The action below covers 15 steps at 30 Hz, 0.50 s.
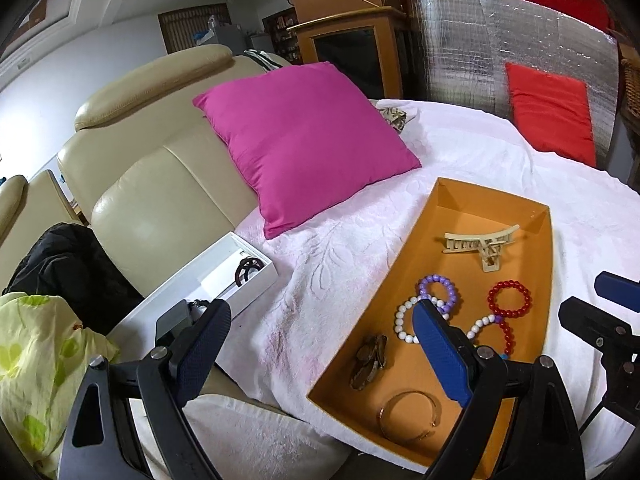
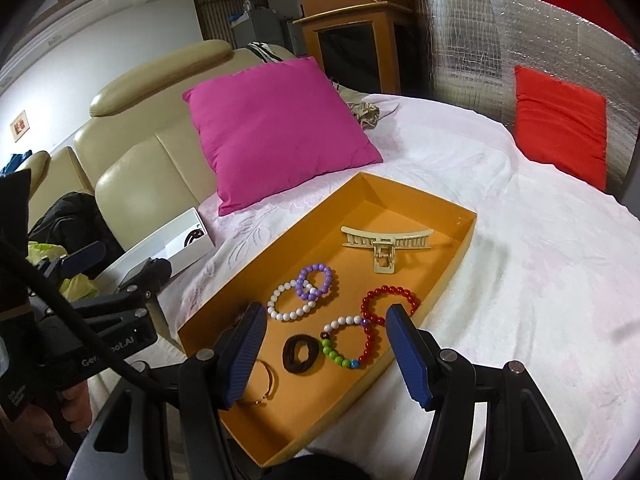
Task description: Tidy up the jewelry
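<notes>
An orange tray (image 2: 416, 196) lies on a white blanket and holds the jewelry. In it are a cream hair claw (image 2: 384, 246), a purple bead bracelet (image 2: 320, 267) linked with a white one (image 2: 288, 316), a red bracelet (image 2: 390, 289), a multicoloured bracelet (image 2: 340, 358), a black hair tie (image 2: 290, 356) and a gold bangle (image 2: 272, 376). My right gripper (image 2: 326, 344) hovers open over the tray's near end, nothing pinched. My left gripper (image 1: 320, 340) is open wide, straddling the tray's (image 1: 492, 206) left wall, holding nothing. A brown clip (image 1: 370, 360) lies near its right finger.
A white box (image 1: 224, 276) with a dark ornament (image 1: 248, 268) inside sits left of the tray against a beige leather sofa (image 1: 160, 184). A magenta cushion (image 1: 308, 140) and a red cushion (image 1: 552, 120) lie behind. A silver foil panel (image 1: 500, 40) stands at the back.
</notes>
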{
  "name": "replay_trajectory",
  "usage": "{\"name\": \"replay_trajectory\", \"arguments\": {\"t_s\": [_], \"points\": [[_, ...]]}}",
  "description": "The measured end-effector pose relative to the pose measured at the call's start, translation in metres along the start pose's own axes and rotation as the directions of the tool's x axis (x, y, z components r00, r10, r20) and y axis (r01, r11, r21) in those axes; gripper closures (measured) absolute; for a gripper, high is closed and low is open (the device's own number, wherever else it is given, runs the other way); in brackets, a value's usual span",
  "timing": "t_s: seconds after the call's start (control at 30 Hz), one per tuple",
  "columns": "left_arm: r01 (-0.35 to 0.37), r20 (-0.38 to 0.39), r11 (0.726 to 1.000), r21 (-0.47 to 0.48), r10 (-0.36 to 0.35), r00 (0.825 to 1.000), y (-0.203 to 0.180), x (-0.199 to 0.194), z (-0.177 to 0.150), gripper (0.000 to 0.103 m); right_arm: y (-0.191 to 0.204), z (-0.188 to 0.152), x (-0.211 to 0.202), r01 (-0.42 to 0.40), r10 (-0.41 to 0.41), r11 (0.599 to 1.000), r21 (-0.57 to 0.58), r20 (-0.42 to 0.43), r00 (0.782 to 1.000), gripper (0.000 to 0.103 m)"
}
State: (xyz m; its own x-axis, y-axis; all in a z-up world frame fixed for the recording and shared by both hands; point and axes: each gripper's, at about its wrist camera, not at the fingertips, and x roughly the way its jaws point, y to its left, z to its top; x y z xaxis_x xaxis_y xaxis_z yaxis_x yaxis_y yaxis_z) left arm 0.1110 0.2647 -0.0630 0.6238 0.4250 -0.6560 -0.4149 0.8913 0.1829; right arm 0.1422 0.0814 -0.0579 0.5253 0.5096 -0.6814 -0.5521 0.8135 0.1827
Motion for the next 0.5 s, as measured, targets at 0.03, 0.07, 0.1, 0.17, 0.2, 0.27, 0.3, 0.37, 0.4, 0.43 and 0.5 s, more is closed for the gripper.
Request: {"name": "replay_trajectory", "arguments": {"t_s": [0.03,0.07,0.1,0.17,0.2,0.27,0.3,0.37,0.4,0.43,0.5], "points": [[0.002,-0.003,1.0,-0.003,-0.002,1.0,0.001,0.002,0.001,0.011,0.001,0.001,0.003,0.003,-0.003,1.0,-0.004,-0.002,1.0,0.037],[0.008,-0.004,1.0,-0.007,-0.008,1.0,0.002,0.005,0.001,0.011,0.001,0.002,0.006,0.006,-0.006,1.0,-0.007,-0.003,1.0,0.037],[0.008,-0.004,1.0,-0.009,-0.008,1.0,0.002,0.006,0.001,0.011,0.002,0.003,0.008,0.01,-0.01,1.0,-0.01,-0.002,1.0,0.037],[0.009,-0.008,1.0,-0.012,-0.009,1.0,0.002,0.01,0.002,0.011,0.003,0.004,0.013,0.015,-0.015,1.0,-0.017,-0.005,1.0,0.037],[0.014,-0.009,1.0,-0.012,-0.014,1.0,0.002,0.011,0.002,0.011,0.004,0.005,0.015,0.015,-0.015,1.0,-0.02,-0.008,1.0,0.037],[0.006,-0.01,1.0,-0.008,-0.006,1.0,0.002,0.014,0.003,0.011,0.004,0.007,0.019,0.014,-0.014,1.0,-0.023,-0.011,1.0,0.037],[0.006,-0.012,1.0,-0.008,-0.006,1.0,0.002,0.015,0.003,0.011,0.004,0.007,0.021,0.012,-0.012,1.0,-0.023,-0.012,1.0,0.037],[0.001,-0.012,1.0,-0.01,-0.001,1.0,0.003,0.016,0.003,0.011,0.005,0.008,0.024,0.003,-0.004,1.0,-0.022,-0.017,1.0,0.037],[-0.008,-0.011,1.0,-0.012,0.008,1.0,0.003,0.016,0.003,0.011,0.005,0.009,0.026,0.0,-0.001,1.0,-0.024,-0.018,1.0,0.037],[-0.012,-0.009,1.0,-0.013,0.012,1.0,0.003,0.016,0.003,0.011,0.006,0.009,0.028,-0.004,0.004,1.0,-0.027,-0.019,1.0,0.037],[-0.021,-0.001,1.0,-0.01,0.021,1.0,0.001,0.013,0.002,0.011,0.006,0.009,0.031,-0.014,0.014,1.0,-0.028,-0.021,1.0,0.037]]}}
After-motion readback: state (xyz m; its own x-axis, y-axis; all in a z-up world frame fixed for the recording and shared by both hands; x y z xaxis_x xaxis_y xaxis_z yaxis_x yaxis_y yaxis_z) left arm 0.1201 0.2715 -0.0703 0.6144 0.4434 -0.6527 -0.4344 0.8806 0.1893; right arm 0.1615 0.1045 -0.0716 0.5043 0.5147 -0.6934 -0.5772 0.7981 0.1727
